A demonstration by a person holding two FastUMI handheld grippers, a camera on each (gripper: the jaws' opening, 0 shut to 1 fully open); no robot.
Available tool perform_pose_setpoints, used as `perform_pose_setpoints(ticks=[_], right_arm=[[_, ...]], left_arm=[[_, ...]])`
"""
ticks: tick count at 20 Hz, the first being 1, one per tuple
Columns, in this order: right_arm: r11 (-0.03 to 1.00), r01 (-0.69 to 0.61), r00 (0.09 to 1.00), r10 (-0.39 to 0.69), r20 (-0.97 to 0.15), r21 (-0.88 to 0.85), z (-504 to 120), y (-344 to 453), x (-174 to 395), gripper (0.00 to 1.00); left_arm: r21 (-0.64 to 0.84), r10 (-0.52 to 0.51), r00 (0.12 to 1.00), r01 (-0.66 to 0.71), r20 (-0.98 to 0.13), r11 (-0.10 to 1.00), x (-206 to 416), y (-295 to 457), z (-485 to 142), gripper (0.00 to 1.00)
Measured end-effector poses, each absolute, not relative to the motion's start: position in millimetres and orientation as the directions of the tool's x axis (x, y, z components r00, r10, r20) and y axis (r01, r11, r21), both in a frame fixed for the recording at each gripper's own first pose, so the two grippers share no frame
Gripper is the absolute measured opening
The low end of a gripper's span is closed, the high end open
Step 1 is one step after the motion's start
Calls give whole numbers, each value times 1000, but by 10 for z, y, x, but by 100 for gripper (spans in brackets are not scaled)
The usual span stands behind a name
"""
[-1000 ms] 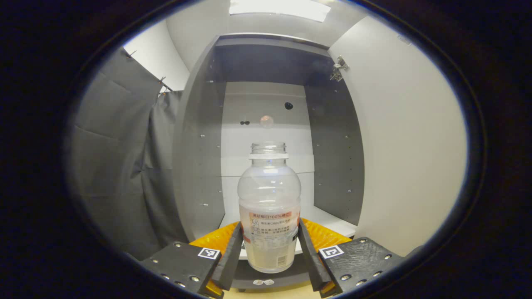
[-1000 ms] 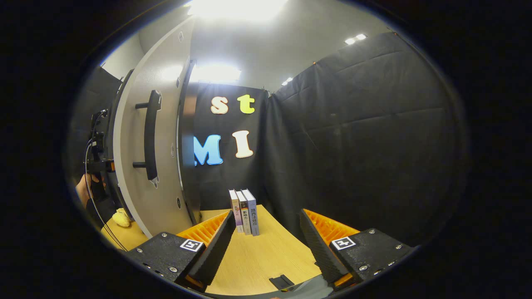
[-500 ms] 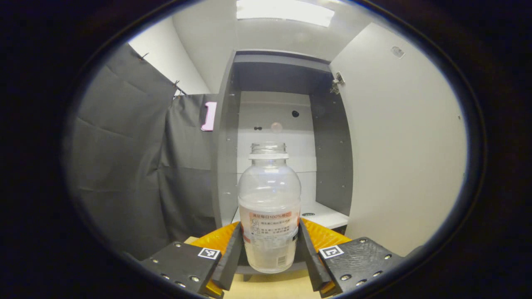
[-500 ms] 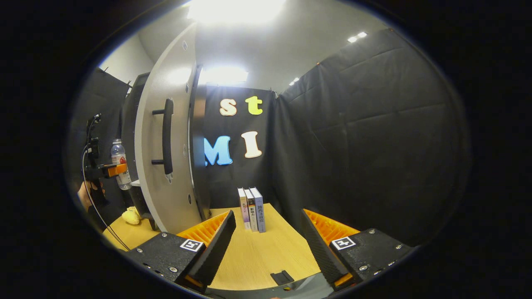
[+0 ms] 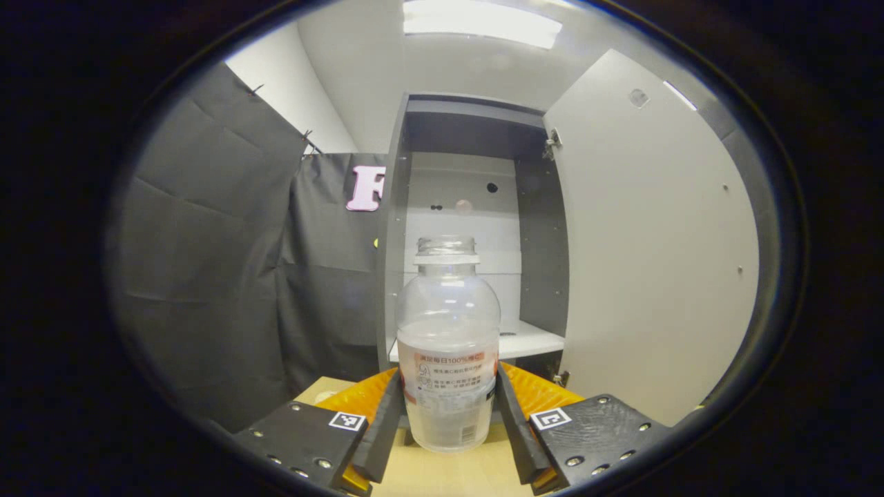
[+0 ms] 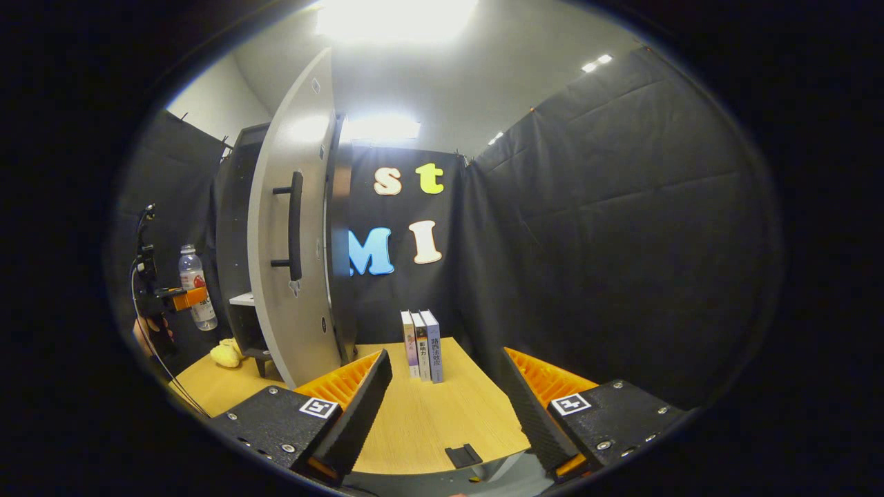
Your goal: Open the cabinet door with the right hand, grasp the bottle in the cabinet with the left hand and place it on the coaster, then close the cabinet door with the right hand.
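Left gripper (image 5: 447,414) is holding the bottle (image 5: 447,345) upright, jaws clamped on the labelled lower body from both sides. Bottle is clear of the cabinet (image 5: 476,228), hanging in the air in front of the open compartment, above the tabletop (image 5: 442,476). From the right gripper view the same bottle (image 6: 193,286) is sitting left of the open door (image 6: 293,235), held well above the wood.

Right gripper (image 6: 445,407) is idling over the tabletop with jaws wide apart, nothing between them, pointing toward three books (image 6: 423,344) standing together near the back curtain. Door handle (image 6: 295,224) is facing it on the door's outer side.

Step in hand, as I read it: carrying the bottle to the coaster. I can't pick out the coaster in either view, so locating it comes first. Advice: keep the bottle vertical, since it has no cap on and the neck is open. Lower it straight down, let the base sit flat, and only then let the jaws part. The grip is low on the body, so a quick swing could tip the top; move slowly.

Contents: the bottle looks clear and mostly empty; whether any liquid is at the bottom I can't tell. The cabinet's white shelf (image 5: 525,339) is showing bare where I can see it.

A small yellow object (image 6: 225,355) is lying on the tabletop near the cabinet foot.
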State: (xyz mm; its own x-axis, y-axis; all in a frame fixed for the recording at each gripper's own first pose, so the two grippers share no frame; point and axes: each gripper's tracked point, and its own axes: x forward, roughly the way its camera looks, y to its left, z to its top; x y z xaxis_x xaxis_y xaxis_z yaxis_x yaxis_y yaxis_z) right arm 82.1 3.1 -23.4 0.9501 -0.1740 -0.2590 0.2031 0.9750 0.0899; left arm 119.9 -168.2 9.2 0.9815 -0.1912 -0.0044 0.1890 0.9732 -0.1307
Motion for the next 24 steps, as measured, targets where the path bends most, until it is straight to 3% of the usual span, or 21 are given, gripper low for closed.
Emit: perform_pose_setpoints(ticks=[5, 6, 7, 9, 11, 12, 17, 18, 24], right_arm=[[978, 183, 955, -153, -256, 100, -286, 73, 757, 96], [979, 180, 954, -151, -257, 96, -292, 81, 737, 96], [980, 177, 954, -148, -260, 92, -312, 86, 729, 96], [980, 177, 953, -147, -266, 89, -361, 83, 731, 96], [980, 176, 952, -144, -269, 97, -397, 108, 715, 96], [979, 175, 951, -143, -273, 99, -420, 119, 715, 96], [984, 154, 945, -120, -306, 91, -545, 206, 771, 96], [985, 149, 943, -117, -312, 82, -567, 215, 784, 96], [990, 126, 936, -98, -339, 62, -669, 280, 877, 96]], left_arm=[[-165, -186, 982, 181, -17, 970, 859, -1593, -183, 71], [-167, -185, 983, 181, -9, 969, 805, -1571, -245, 77], [-167, -184, 983, 181, -8, 969, 759, -1545, -323, 77], [-169, -189, 982, 182, -26, 969, 666, -1526, -521, 65], [-183, -200, 979, 189, -45, 965, 566, -1528, -709, 65], [-185, -205, 977, 193, -50, 964, 526, -1527, -788, 77], [-186, -240, 966, 220, -94, 958, 287, -1648, -1212, 77], [-189, -244, 964, 222, -102, 956, 264, -1665, -1300, 71], [-178, -243, 953, 211, -183, 961, 209, -1727, -1816, 72]])
